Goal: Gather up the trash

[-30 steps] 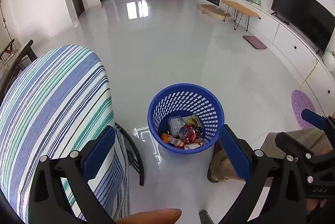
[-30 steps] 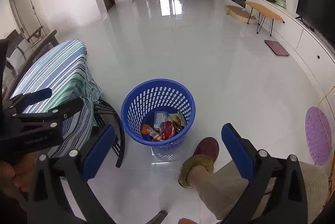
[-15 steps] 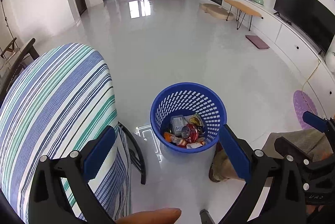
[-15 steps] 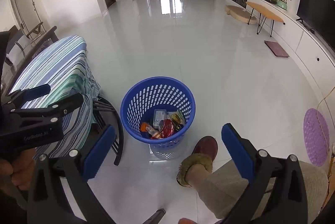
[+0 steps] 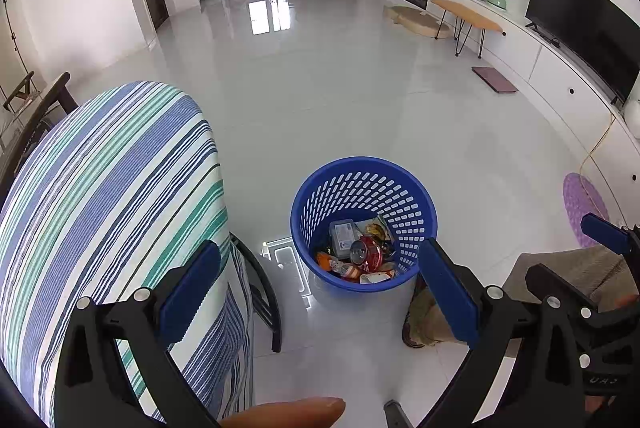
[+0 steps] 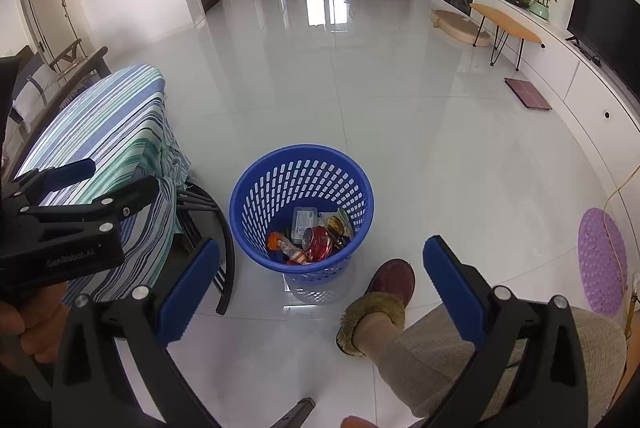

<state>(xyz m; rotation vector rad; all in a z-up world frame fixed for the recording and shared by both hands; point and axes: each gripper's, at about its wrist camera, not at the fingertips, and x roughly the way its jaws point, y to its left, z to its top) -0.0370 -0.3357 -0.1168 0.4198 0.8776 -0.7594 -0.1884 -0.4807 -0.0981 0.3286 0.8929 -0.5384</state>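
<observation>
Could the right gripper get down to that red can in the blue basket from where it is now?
Probably yes. The right gripper is open and empty, the basket has no lid, and the red can lies on top of the other trash. The person's shoe stands beside the basket, not over it.

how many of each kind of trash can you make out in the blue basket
red can: 1
clear plastic box: 1
orange wrapper: 1
yellow-green snack packet: 1
total: 4 told apart in the blue basket; more scraps underneath are too jumbled to count
</observation>
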